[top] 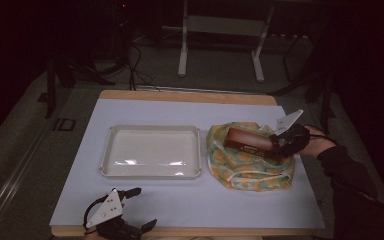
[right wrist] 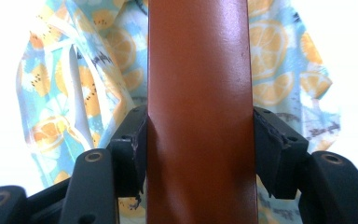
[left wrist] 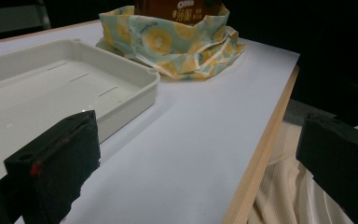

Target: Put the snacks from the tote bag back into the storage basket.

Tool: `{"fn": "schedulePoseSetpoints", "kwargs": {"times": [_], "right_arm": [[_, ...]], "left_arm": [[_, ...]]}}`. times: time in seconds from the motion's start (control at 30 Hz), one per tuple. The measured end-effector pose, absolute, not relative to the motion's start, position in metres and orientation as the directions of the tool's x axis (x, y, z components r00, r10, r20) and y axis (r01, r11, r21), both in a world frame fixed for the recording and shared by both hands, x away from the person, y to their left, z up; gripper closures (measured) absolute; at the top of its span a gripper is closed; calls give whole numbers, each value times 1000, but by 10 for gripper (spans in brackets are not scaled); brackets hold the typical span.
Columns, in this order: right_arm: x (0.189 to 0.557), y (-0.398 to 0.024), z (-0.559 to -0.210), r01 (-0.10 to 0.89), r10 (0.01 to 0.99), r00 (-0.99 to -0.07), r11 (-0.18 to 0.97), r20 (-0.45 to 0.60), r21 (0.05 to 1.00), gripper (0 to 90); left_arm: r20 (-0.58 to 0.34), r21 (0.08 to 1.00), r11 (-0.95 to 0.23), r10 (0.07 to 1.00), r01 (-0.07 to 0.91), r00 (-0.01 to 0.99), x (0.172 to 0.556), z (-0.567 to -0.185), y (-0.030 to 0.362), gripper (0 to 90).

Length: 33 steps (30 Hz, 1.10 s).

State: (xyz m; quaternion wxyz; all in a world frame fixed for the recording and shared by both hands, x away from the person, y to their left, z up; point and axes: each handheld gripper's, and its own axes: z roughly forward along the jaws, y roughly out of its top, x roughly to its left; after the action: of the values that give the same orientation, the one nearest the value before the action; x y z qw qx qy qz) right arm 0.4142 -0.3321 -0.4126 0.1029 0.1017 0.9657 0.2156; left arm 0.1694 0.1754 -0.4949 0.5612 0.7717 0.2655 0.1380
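The right gripper [right wrist: 199, 144] jaws pinch the brown box [right wrist: 199, 93] over the fruit-print bag [top: 250, 172]; left gripper [top: 135, 207] jaws spread.

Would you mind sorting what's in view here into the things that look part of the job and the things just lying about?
Part of the job:
- brown box, gripped by the right gripper
- fruit-print bag beneath it
- white tray, empty
- left gripper, open, holding nothing

Lying about:
- white frame legs beyond the table
- cables on the floor
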Motion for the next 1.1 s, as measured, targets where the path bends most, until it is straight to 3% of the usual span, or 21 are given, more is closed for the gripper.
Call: {"fn": "schedulePoseSetpoints", "kwargs": {"times": [0.7, 1.1], "right_arm": [[412, -323, -370, 116, 226, -954, 882, -196, 456, 430], [411, -297, -346, 67, 188, -956, 888, -225, 456, 430]], "left_arm": [[-81, 935, -247, 550, 254, 831, 169, -496, 174, 0], [-80, 934, -253, 544, 254, 835, 169, -496, 173, 0]]}}
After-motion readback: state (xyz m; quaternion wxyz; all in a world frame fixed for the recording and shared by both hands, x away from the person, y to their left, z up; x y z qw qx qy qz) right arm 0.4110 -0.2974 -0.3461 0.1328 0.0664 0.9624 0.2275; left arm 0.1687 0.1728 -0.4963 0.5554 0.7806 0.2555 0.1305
